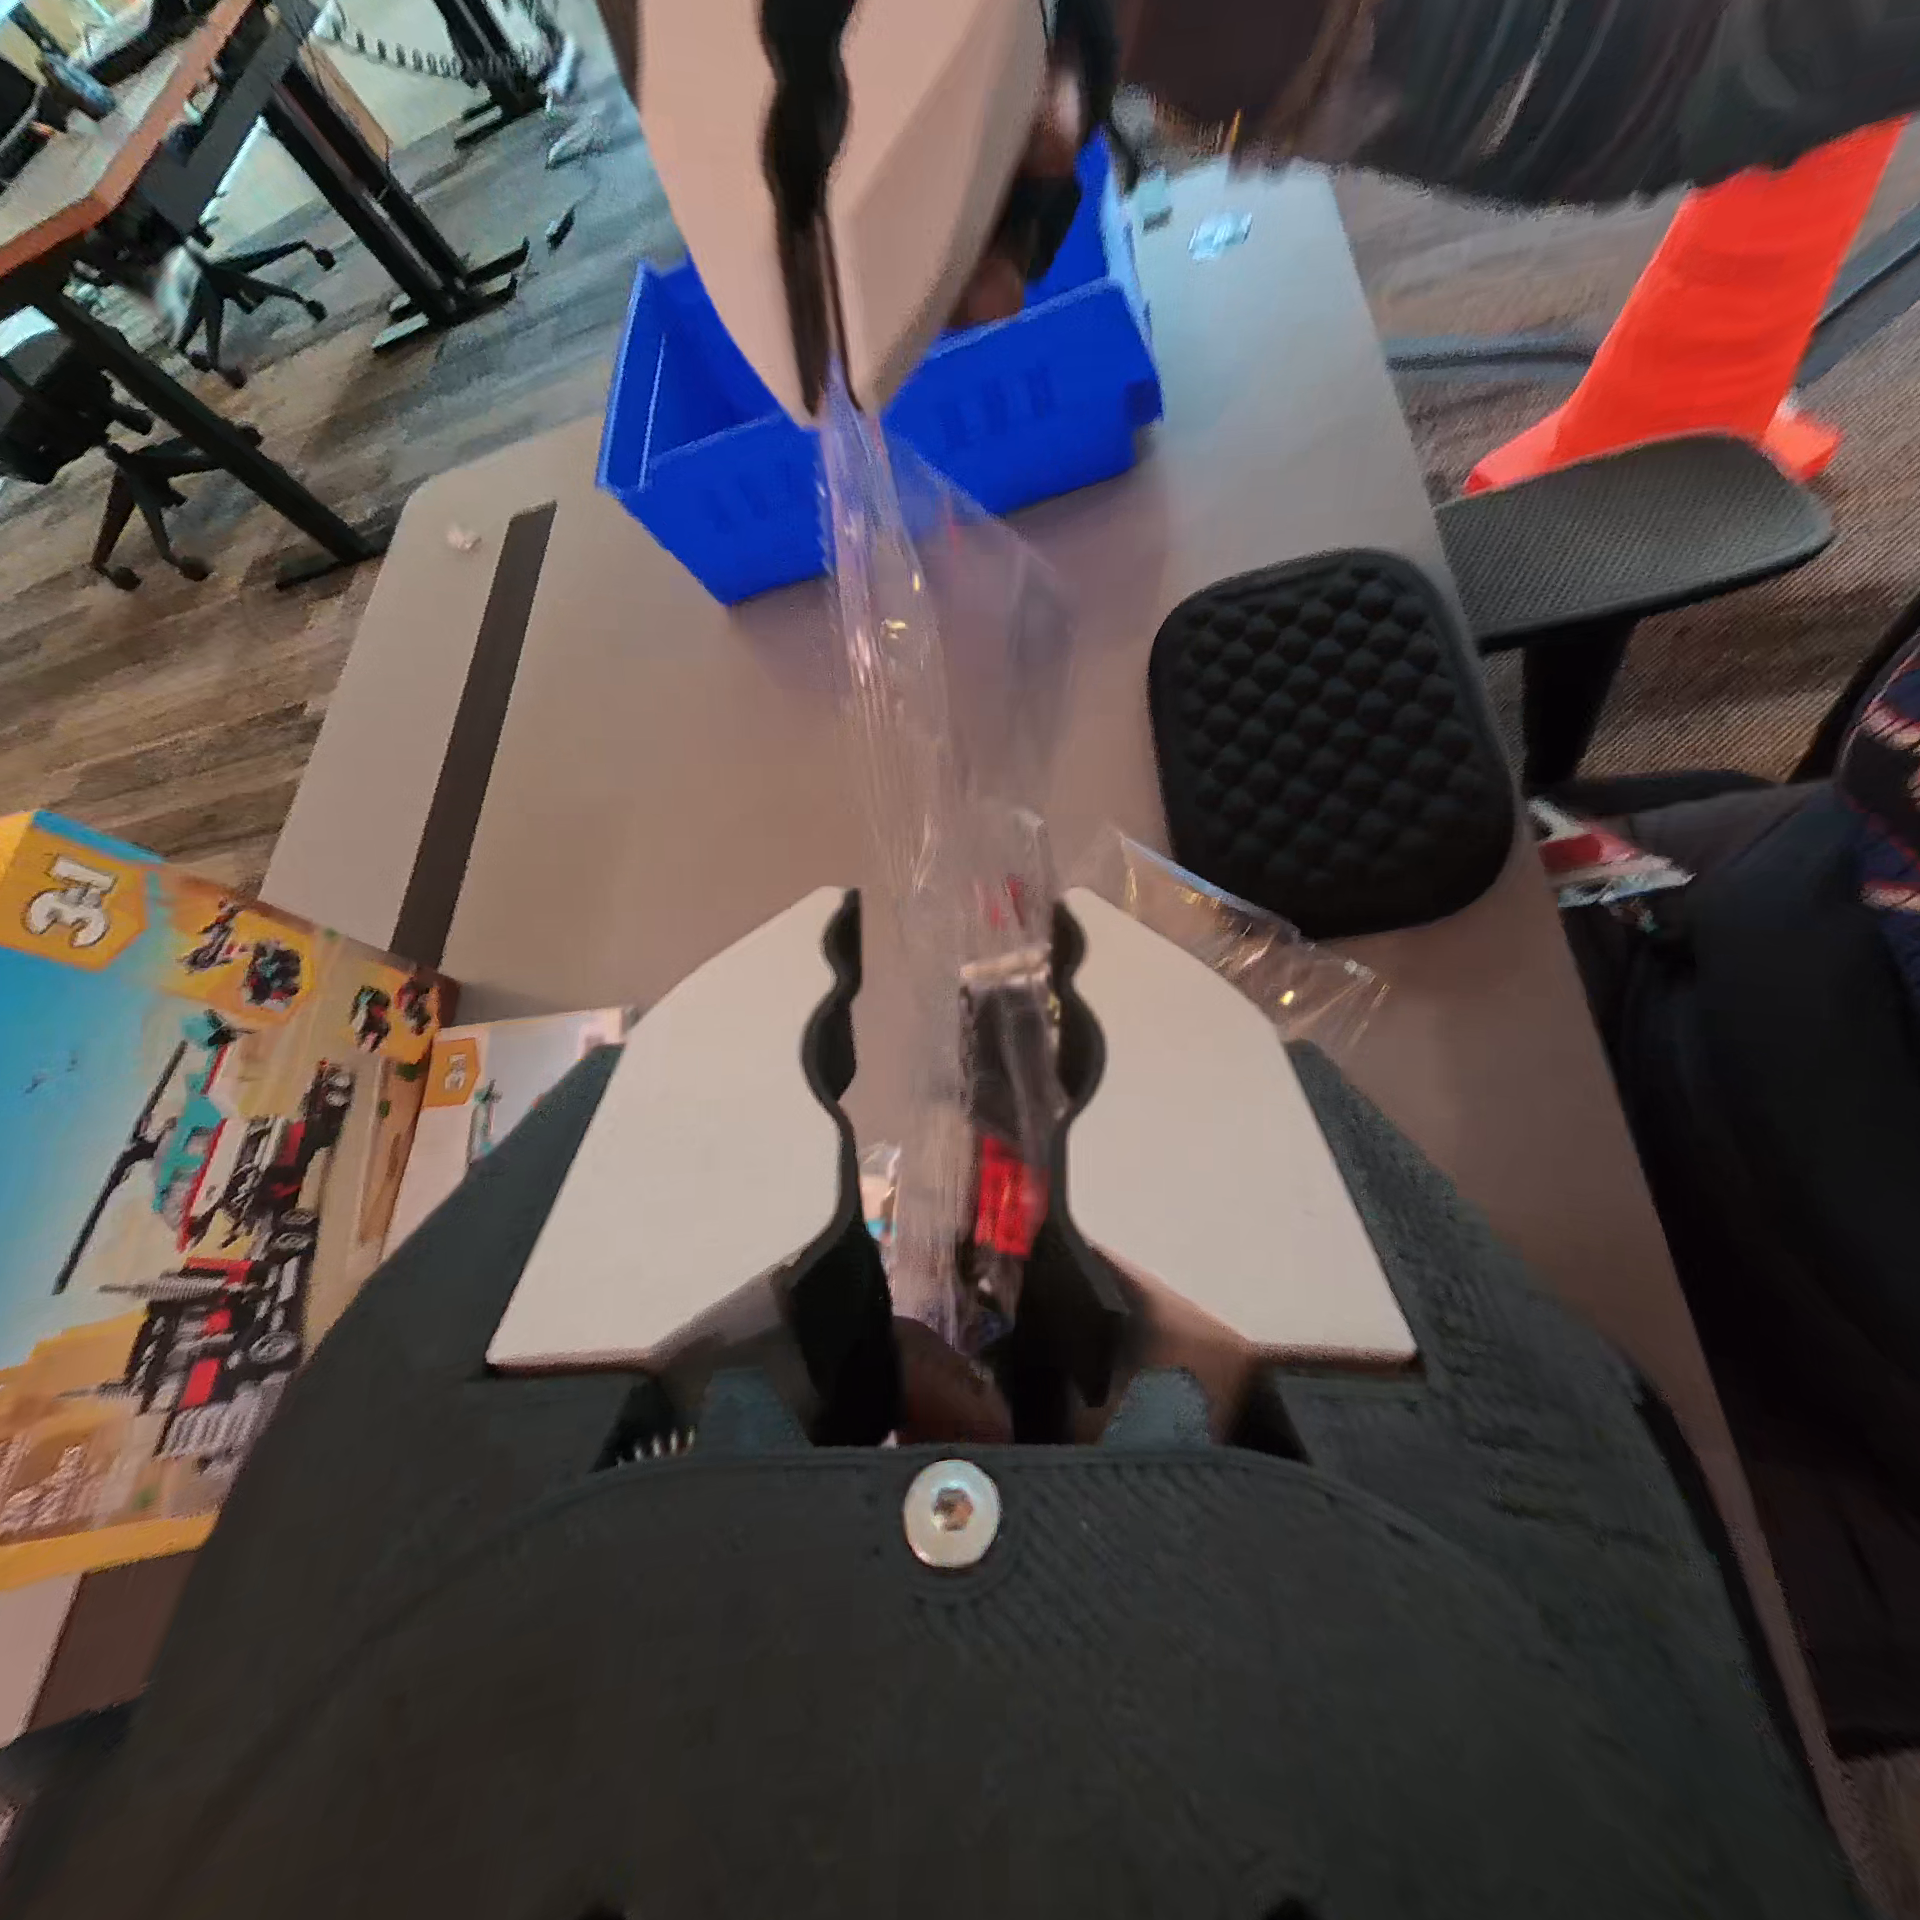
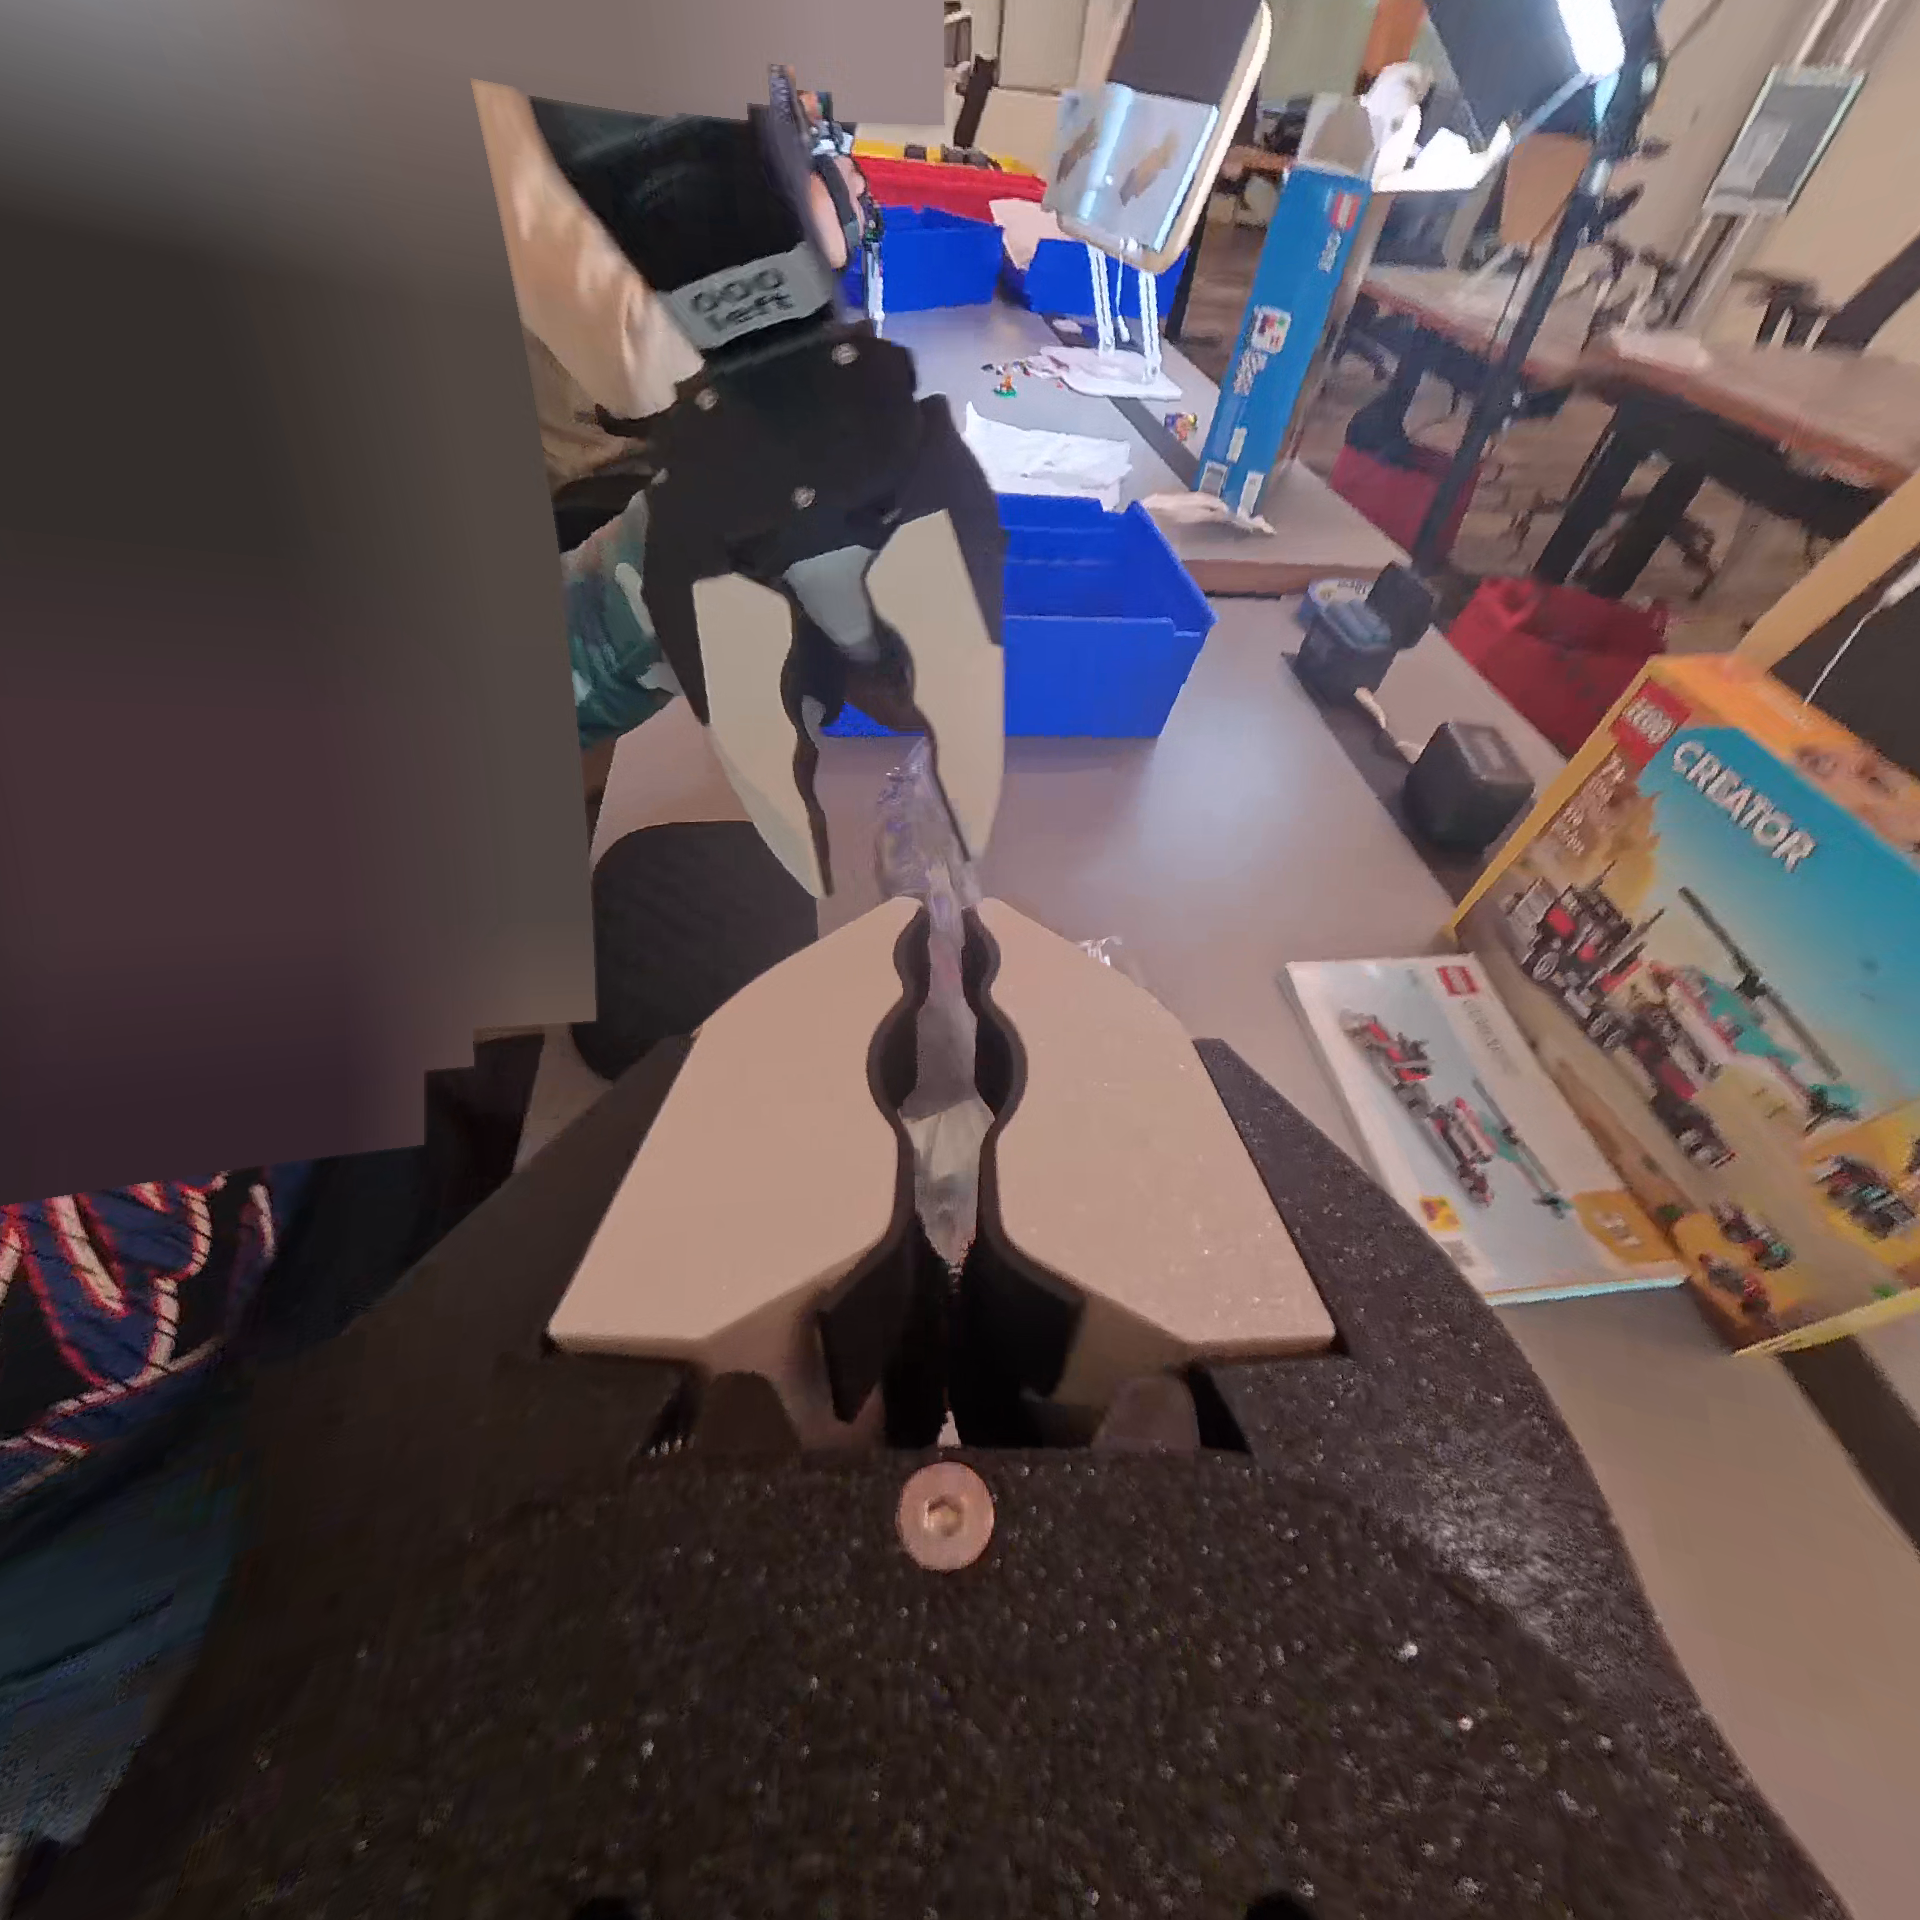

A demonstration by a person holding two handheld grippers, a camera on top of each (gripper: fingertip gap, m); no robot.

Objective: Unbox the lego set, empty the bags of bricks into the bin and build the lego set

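in the left wrist view, the left tongs (image 1: 956,914) are clamped on the filled end of a clear plastic bag of bricks (image 1: 935,790), with red and black pieces showing between the pads low in the grip, while the film runs taut, up and away, to the right tongs (image 1: 831,390), which pinch its far tip above the blue bin (image 1: 717,499) on the desk (image 1: 623,727). the lego box (image 1: 156,1143) and a booklet (image 1: 478,1101) lie at the left edge, and a black padded armrest (image 1: 1330,738) sits just right of the bag. in the right wrist view, the right tongs (image 2: 940,920) are closed together on a thin twist of that same film, and the left tongs (image 2: 894,831) face them just beyond, with the bin (image 2: 1101,634) behind; the box (image 2: 1714,987) and the booklet (image 2: 1455,1112) lie on the desk to the right. the step in hand looks like tearing the bag open, so it is best to keep the pull straight along the film, hold the brick end firmly, and work over the bin so that any pieces that spill land inside; a sideways jerk could scatter bricks across the desk or let the thin tip slip free.
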